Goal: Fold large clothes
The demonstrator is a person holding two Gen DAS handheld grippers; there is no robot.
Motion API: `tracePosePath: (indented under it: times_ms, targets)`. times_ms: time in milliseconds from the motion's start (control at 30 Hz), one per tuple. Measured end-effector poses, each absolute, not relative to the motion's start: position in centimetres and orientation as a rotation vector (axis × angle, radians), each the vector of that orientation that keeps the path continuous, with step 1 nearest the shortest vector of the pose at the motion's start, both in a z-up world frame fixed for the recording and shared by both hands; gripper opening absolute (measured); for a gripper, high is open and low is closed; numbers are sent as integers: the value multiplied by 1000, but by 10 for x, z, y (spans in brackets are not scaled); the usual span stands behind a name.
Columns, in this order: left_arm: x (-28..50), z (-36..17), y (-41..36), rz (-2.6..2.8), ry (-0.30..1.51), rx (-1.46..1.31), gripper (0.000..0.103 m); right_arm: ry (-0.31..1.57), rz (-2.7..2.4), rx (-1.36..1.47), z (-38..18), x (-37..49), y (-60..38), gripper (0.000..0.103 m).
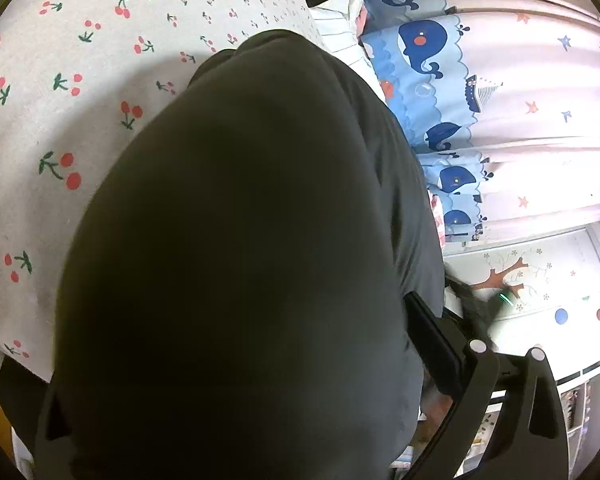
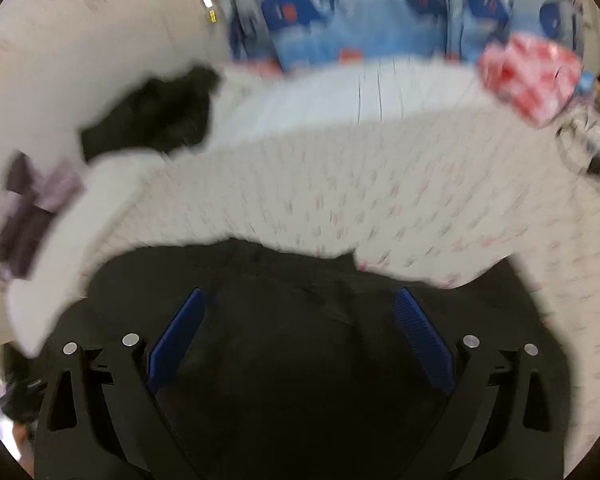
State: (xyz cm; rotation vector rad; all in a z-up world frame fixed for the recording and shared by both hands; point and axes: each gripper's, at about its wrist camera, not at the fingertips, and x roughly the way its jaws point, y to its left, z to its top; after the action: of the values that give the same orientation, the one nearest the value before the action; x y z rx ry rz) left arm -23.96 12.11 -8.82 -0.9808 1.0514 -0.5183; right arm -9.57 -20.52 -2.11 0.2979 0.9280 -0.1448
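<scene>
A large dark garment (image 1: pixel 252 248) fills the left wrist view, draped over my left gripper and hiding its left finger and fingertips; only the right finger (image 1: pixel 436 344) shows beside the cloth. In the blurred right wrist view the same dark garment (image 2: pixel 300 360) lies on the cherry-print bed sheet (image 2: pixel 380 192). My right gripper (image 2: pixel 300 332) is open over it, blue pads (image 2: pixel 176 336) spread wide on either side of the cloth, not closed on it.
The cherry-print sheet (image 1: pixel 60 120) covers the bed. A whale-print curtain (image 1: pixel 440 80) hangs beyond the bed. Another black garment (image 2: pixel 152 112), a purple cloth (image 2: pixel 32 204), a striped white piece (image 2: pixel 340 96) and a red checked item (image 2: pixel 532 76) lie at the far side.
</scene>
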Motion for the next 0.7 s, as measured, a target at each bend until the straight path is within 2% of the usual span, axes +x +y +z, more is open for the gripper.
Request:
tracePosePath:
  times_ms: [100, 167, 300, 400, 500, 600, 667, 700]
  targets:
    - [-246, -88, 122, -536, 1053, -971, 95, 980, -148, 255, -38, -88, -192, 96]
    - [-216, -82, 114, -547, 1054, -975, 95, 942, -159, 265, -19, -106, -187, 95]
    - [-219, -86, 124, -553, 1050, -1009, 95, 806, -120, 175, 21, -153, -158, 95]
    - [-221, -82, 117, -522, 1034, -993, 95, 933, -94, 88, -23, -151, -135, 96]
    - [-228, -66, 112, -529, 1018, -977, 93, 921, -116, 154, -10, -163, -141, 95]
    - [-233, -57, 112, -531, 1012, -923, 93, 786, -121, 123, 19, -198, -131, 95]
    - [-234, -67, 113, -492, 1043, -917, 93, 821, -110, 122, 8, -208, -125, 96]
    - [-230, -70, 123, -480, 1052, -921, 93, 914, -81, 107, -17, -206, -120, 96]
